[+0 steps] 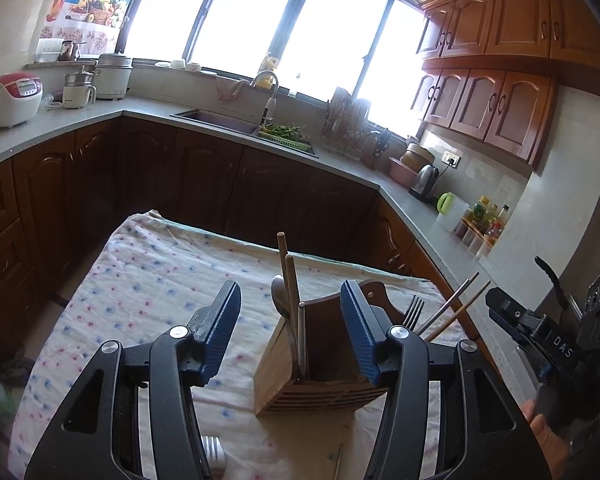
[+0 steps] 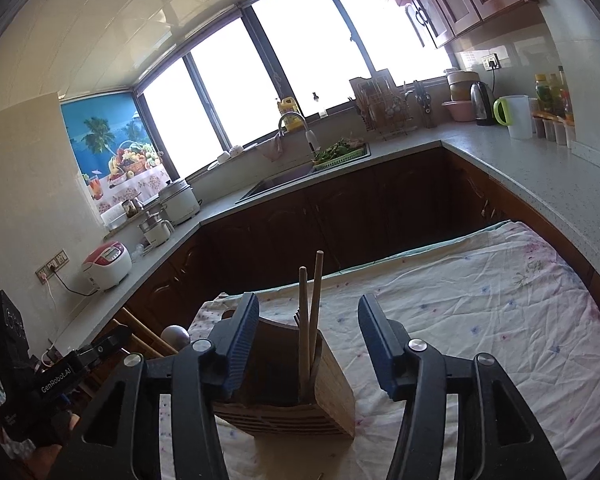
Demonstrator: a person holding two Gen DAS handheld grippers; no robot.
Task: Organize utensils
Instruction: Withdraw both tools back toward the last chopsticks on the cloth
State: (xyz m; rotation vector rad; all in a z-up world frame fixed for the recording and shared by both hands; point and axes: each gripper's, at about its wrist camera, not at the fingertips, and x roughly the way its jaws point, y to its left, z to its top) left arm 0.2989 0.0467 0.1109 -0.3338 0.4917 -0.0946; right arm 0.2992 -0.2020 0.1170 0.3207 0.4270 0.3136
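Note:
A wooden utensil holder [image 1: 320, 364] stands on the flowered tablecloth [image 1: 140, 280]. Two wooden chopsticks [image 1: 288, 276] and a spoon [image 1: 278, 292] rise from its left side. A fork [image 1: 412, 312] and more chopsticks [image 1: 452, 308] lean out to the right. My left gripper [image 1: 290, 292] is open just above the holder and touches nothing. In the right wrist view my right gripper [image 2: 309, 304] is open too. Two upright chopsticks [image 2: 316, 292] in the holder [image 2: 332, 388] stand free between its fingers. Each gripper shows at the edge of the other's view.
A loose stick [image 1: 338, 460] lies on the cloth near the front edge. Beyond the table a dark floor gap separates it from the U-shaped counter [image 1: 100, 120] with sink [image 1: 216, 118], rice cooker [image 1: 14, 98], kettle [image 1: 424, 182] and spice bottles [image 1: 484, 220].

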